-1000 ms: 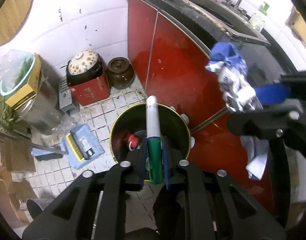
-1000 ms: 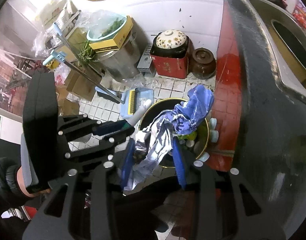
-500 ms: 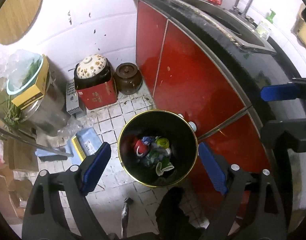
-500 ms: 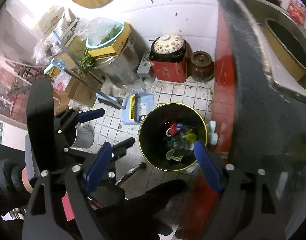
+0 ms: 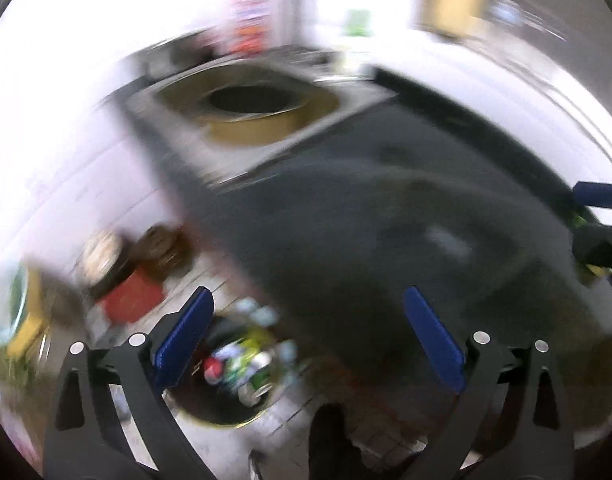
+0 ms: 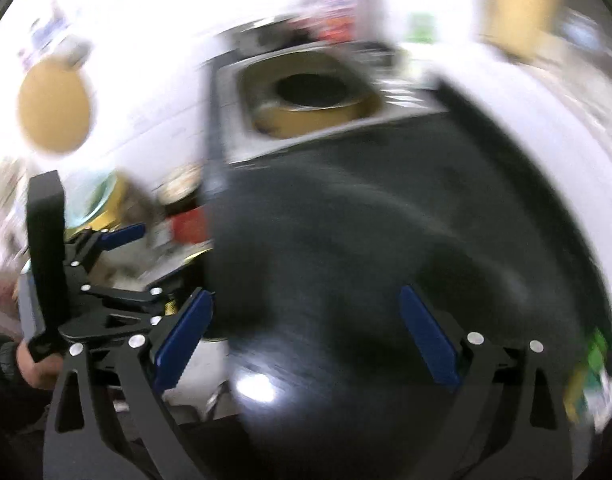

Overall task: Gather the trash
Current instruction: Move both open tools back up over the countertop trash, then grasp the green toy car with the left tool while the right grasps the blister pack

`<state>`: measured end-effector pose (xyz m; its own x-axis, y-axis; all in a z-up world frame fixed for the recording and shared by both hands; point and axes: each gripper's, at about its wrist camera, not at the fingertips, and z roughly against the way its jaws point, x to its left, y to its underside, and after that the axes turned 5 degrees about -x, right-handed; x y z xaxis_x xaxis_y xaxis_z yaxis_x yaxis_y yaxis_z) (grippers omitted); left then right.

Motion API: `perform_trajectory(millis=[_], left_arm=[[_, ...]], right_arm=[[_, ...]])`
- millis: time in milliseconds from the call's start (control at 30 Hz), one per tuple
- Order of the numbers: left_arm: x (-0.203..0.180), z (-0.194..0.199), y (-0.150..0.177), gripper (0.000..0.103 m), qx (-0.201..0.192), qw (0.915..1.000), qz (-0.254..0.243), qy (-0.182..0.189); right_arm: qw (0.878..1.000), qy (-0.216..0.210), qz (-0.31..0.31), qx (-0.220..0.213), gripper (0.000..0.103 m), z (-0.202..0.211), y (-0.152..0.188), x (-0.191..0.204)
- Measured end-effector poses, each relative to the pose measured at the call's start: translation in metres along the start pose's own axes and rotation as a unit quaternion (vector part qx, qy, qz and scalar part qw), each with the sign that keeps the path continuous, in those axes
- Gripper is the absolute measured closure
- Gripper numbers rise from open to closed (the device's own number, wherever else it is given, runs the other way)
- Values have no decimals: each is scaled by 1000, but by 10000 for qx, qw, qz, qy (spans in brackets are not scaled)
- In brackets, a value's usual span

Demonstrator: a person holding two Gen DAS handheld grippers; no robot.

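Both pictures are smeared by motion. The left gripper point(image 5: 306, 332) and right gripper point(image 6: 304, 334) have their jaws spread wide, holding nothing. The trash bin point(image 5: 226, 364) sits on the floor at 7 o'clock below the left jaws. A greenish scrap point(image 6: 594, 368), possibly trash, lies on the table point(image 6: 346, 240) at 4 o'clock, nearer the right gripper.

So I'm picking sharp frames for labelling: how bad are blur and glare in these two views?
Left wrist view: heavy motion smear over the counter, sink and bin; the wall at upper left is blown out white; only the left tool is crisp. Right wrist view: the same smear, a glare spot on the counter, overexposed top; the right tool stays sharp.
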<state>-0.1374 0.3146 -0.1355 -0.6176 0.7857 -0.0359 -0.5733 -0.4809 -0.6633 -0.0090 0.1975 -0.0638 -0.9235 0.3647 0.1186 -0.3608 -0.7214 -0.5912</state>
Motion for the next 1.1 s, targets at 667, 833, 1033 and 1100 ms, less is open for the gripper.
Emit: perform_trajectory(millis=[667, 833, 1033, 1100], left_arm=[[-360, 42, 3, 9, -345, 9055, -3322, 2620], [-371, 39, 8, 9, -305, 8992, -3484, 2628], [-379, 25, 3, 9, -225, 8977, -3559, 2590], [-382, 18, -1, 9, -207, 8974, -3576, 2575]], right_arm=[[8993, 2426, -3510, -956, 11, 222, 241, -233], [8922, 2424, -3681, -984, 11, 228, 254, -240], [8932, 2266, -3751, -1009, 11, 218, 247, -254], [8932, 2207, -3789, -992, 11, 211, 243, -261]])
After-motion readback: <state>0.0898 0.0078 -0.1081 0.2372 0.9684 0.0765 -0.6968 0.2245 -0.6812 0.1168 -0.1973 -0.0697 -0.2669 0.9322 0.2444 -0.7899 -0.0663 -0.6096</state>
